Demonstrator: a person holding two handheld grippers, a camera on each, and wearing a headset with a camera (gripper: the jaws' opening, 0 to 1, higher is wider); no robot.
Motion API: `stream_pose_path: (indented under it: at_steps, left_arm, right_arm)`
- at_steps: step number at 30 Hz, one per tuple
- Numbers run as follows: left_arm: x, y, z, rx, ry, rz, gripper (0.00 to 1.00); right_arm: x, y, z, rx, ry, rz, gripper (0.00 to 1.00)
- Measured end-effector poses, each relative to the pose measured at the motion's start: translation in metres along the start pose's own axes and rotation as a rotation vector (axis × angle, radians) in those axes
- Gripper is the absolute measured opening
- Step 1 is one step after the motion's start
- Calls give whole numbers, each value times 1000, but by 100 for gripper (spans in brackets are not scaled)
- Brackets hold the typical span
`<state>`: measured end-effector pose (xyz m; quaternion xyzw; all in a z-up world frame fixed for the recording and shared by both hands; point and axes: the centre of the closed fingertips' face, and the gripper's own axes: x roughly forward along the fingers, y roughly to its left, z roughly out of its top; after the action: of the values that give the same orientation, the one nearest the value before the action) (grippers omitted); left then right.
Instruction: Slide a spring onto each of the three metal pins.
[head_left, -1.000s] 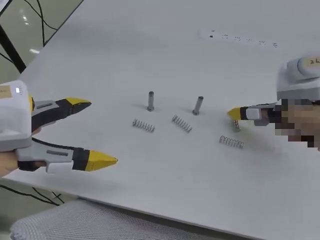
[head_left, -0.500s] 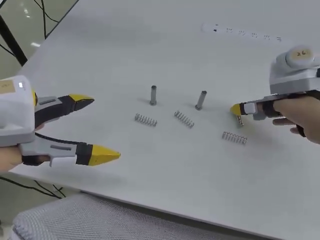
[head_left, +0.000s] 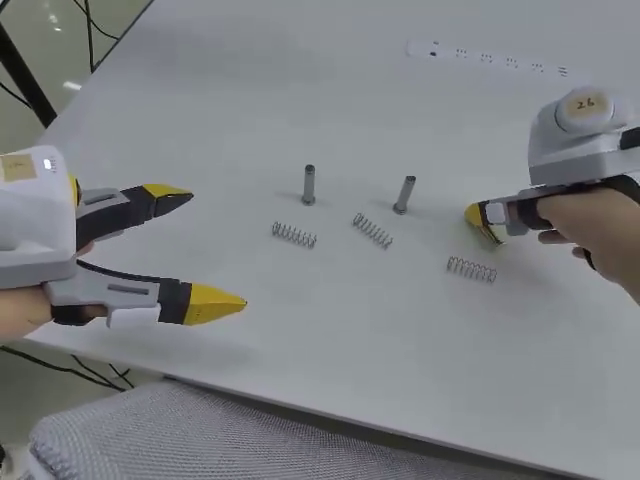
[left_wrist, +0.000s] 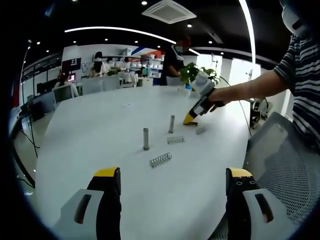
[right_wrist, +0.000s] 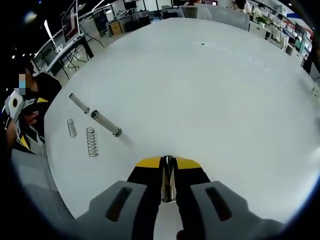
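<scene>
First pin in hand: right gripper (head_left: 480, 222) clamped on the third pin (right_wrist: 168, 179), near the nearest spring (head_left: 471, 269); left gripper (head_left: 213, 248) wide, empty; left pin (head_left: 308, 185) and middle pin (head_left: 405, 194) upright, bare; next, probably, threading that spring on calls for end-on alignment.

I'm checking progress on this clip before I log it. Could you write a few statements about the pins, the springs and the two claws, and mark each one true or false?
1. The left claw is open and empty. True.
2. All three pins stand upright on the table. False: two pins stand upright, and the third pin is clamped in the right claw.
3. Three springs lie on the table, none on a pin. True.
4. The right claw is shut on a spring. False: it is shut on the third pin.
</scene>
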<state>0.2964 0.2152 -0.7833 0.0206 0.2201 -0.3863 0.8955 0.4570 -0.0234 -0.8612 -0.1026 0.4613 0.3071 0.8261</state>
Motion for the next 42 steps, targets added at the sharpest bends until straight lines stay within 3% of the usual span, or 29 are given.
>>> stream_pose_path:
  at_steps: [5,12,18,42]
  left_arm:
    - [0,-1,-2,-3,2,2,86]
    - [1,-2,-2,-4,4,0,85]
    - [5,-4,0,-2,4,-7,85]
    - [5,-8,2,10,19,-19,85]
  right_arm:
    - [-10,1,-3,2,-25,8,10]
    - [-26,-7,2,8,-102,7,10]
    - [-38,-5,8,-14,-172,4,10]
    - [-48,5,17,-91,-268,-5,10]
